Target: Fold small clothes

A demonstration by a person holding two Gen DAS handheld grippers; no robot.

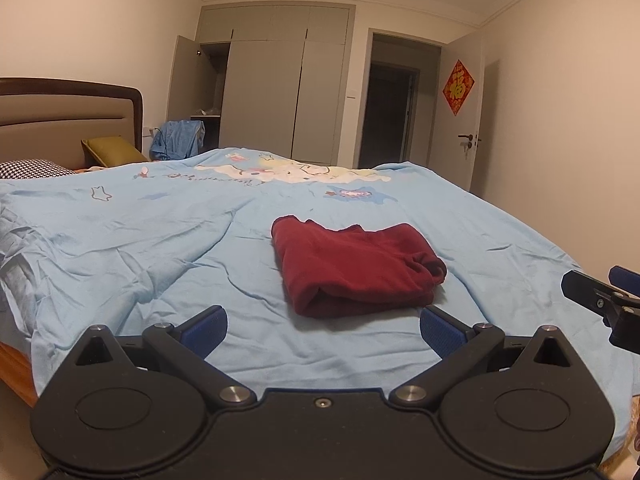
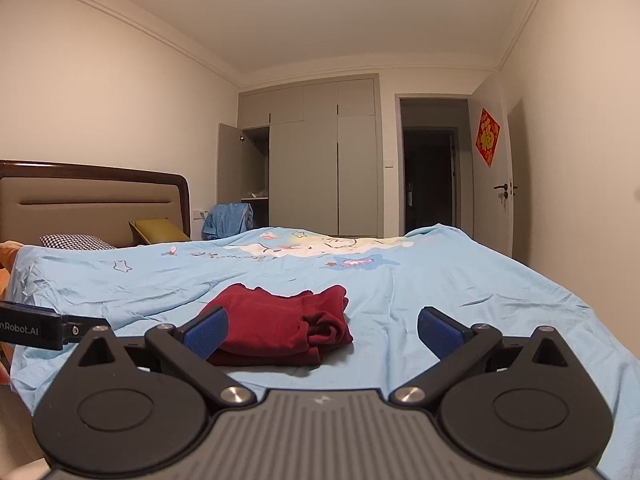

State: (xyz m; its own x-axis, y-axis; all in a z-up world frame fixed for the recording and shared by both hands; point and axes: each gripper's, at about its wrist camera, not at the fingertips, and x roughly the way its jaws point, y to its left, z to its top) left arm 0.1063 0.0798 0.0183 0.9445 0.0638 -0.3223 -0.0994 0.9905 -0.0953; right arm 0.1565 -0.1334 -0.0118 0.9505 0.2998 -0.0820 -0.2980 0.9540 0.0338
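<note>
Left gripper (image 1: pixel 323 330) and right gripper (image 2: pixel 323 330) level above blue bedsheet (image 1: pixel 160 240), jaws wide, empty; folded red garment (image 1: pixel 356 266) just ahead, apparently untouched.

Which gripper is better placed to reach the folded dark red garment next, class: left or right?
Probably the left. The left gripper is open and squarely faces the dark red garment, which lies centred ahead of it on the light blue bedcover. For the right gripper, also open, the garment lies off-centre, toward its left finger.
</note>
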